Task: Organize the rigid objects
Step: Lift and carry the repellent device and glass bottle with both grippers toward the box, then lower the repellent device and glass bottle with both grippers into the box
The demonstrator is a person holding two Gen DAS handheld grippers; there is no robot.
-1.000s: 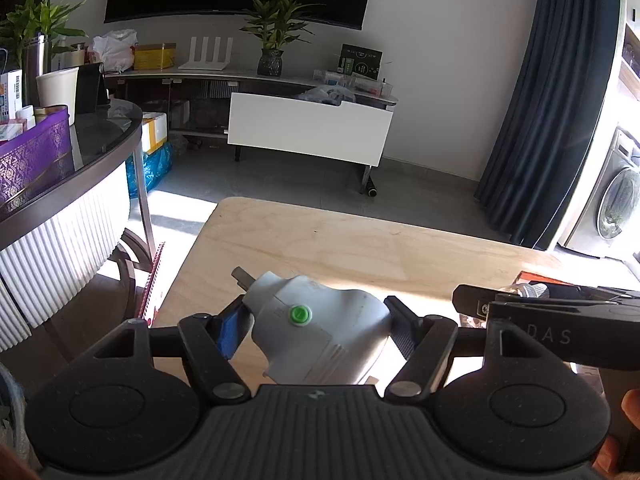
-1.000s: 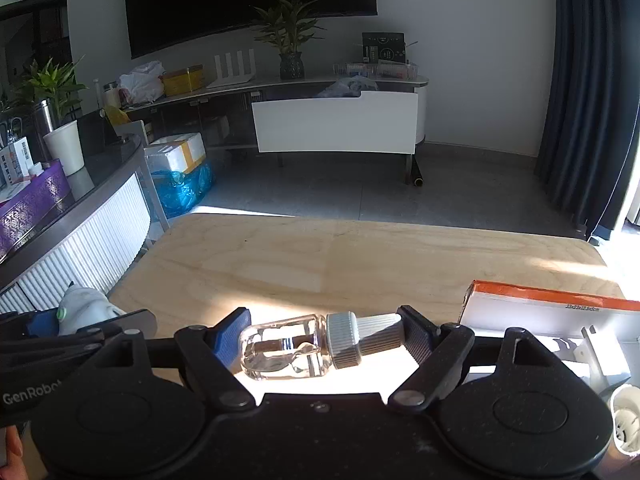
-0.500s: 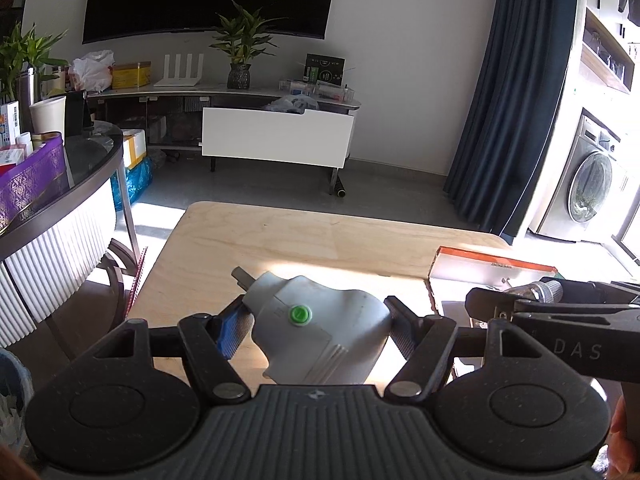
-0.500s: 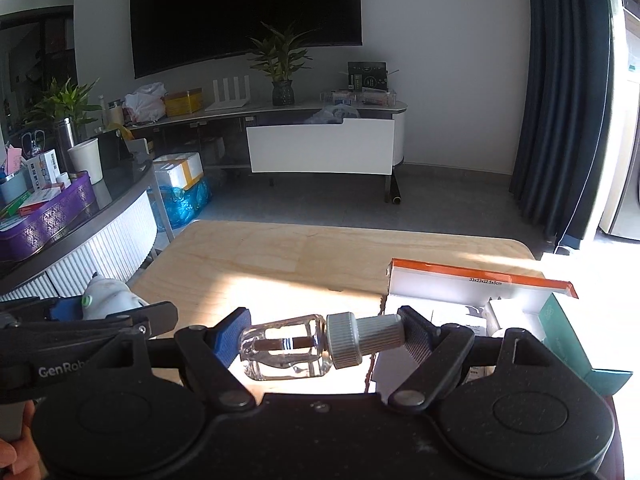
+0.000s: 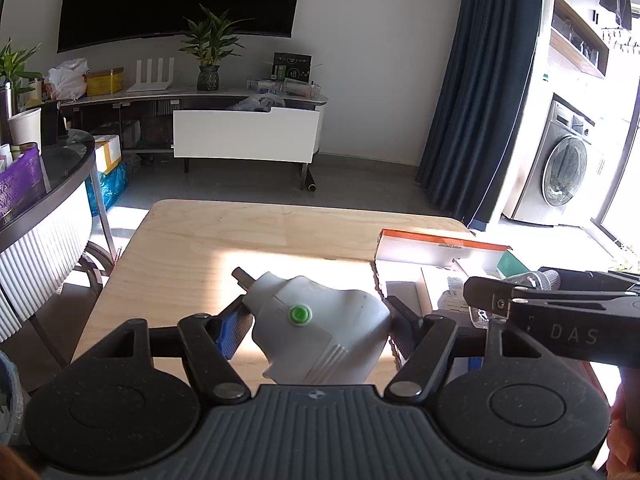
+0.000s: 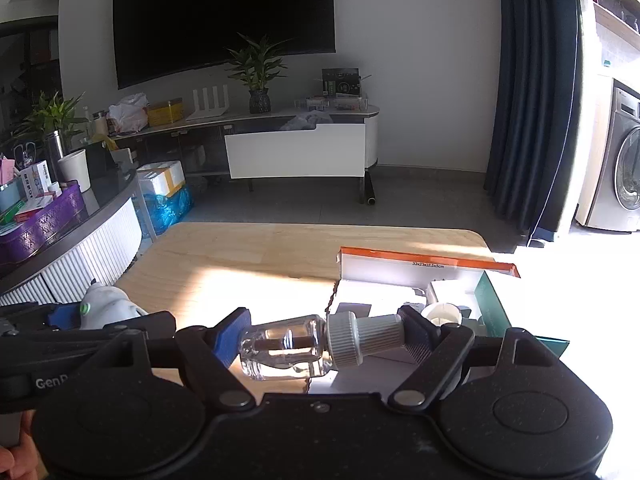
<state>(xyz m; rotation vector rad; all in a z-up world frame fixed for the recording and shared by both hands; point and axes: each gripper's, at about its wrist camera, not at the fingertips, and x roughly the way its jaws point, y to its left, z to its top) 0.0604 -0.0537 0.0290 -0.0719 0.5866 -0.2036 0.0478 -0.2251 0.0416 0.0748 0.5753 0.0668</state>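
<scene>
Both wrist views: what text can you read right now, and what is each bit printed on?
"DAS" on the side of the right tool, seen from the left wrist.
"Gen", cut off after that, on the side of the left tool, seen from the right wrist.
Small black print on the cardboard box flap: digits, too small to read surely.
Green package on the TV console: blurred, unreadable.

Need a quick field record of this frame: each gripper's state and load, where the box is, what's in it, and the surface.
left gripper: shut on white device with a green button
right gripper: shut on glass bottle, held sideways, grey cap toward its right finger
box: open, orange-edged, on the table's right part
box contents: a white cup-like item; the rest unclear
table: light wood, part sunlit
</scene>
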